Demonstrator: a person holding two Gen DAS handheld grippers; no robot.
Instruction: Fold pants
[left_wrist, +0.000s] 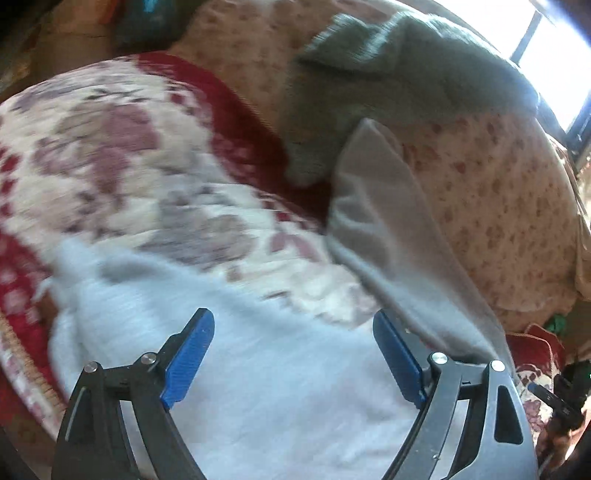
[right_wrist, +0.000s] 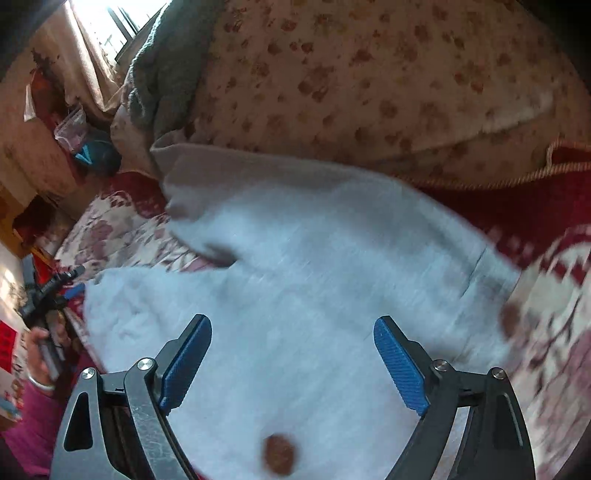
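Note:
Light grey pants lie spread on a red and white flowered blanket. One leg runs away to the upper right in the left wrist view. My left gripper is open and empty, just above the pants. In the right wrist view the pants fill the middle, with a brown round patch near the bottom. My right gripper is open and empty above the cloth. The left gripper and the hand holding it show at the left edge of the right wrist view.
A beige quilt with small brown flowers lies bunched beyond the pants. A grey-green cloth rests on it. A bright window is at the far side. Clutter and a teal bag sit by the bed's far left.

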